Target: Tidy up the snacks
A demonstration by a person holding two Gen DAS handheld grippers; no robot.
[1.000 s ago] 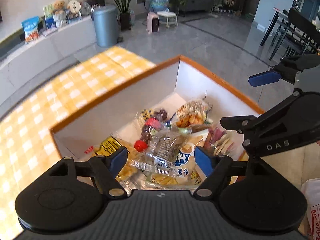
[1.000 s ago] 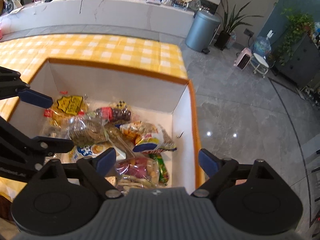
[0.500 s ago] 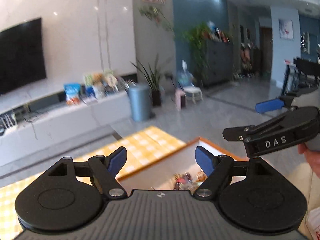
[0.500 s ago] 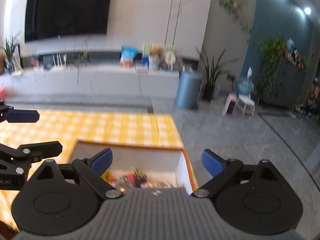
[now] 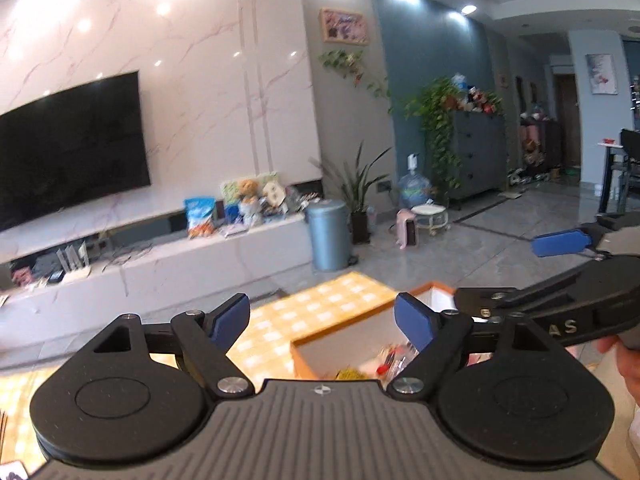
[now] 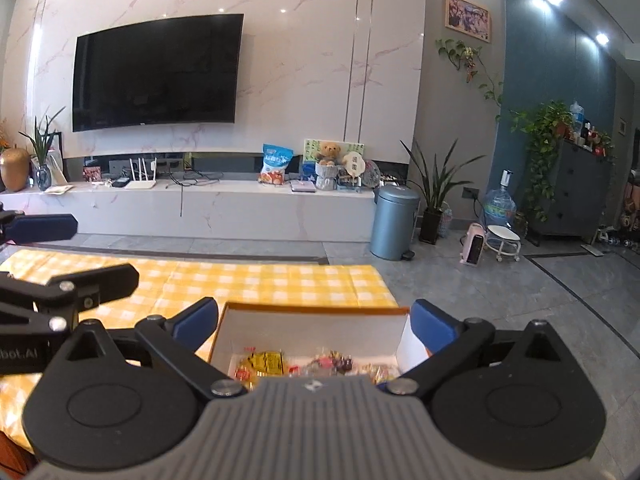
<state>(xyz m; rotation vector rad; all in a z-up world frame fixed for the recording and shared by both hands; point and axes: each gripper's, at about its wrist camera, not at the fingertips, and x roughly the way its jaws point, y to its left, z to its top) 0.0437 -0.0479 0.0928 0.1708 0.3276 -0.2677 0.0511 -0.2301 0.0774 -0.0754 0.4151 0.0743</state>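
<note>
Both grippers are raised above the table, side by side, and face the television wall.

Left gripper (image 5: 322,316): jaws spread wide, having just been opening further; nothing lies between the blue pads, which are clear of all objects. It also shows at the left edge of the right wrist view.

Right gripper (image 6: 314,324): jaws spread to their widest, likewise just opened further; nothing between the pads. Its black linkage and one blue pad also show at the right edge of the left wrist view, with part of a hand (image 5: 626,364) behind it.

Cardboard box (image 6: 316,310), orange outside and white inside: open-topped, standing on the table at its right end, close to the right-hand edge. It lies below and ahead of both grippers, neither of which touches it.

Snack packets (image 6: 304,364): inside the box, on its floor. A yellow packet (image 6: 264,362) lies towards the left, red and dark wrappers near the middle. Much of the contents are hidden behind the gripper bodies.

Table (image 6: 256,280): covered by a yellow-and-white checked cloth; the visible surface to the left of and beyond the box carries nothing.

Background: wall-mounted television (image 6: 156,74), low white cabinet, grey-blue pedal bin (image 6: 394,222) on the grey floor.
</note>
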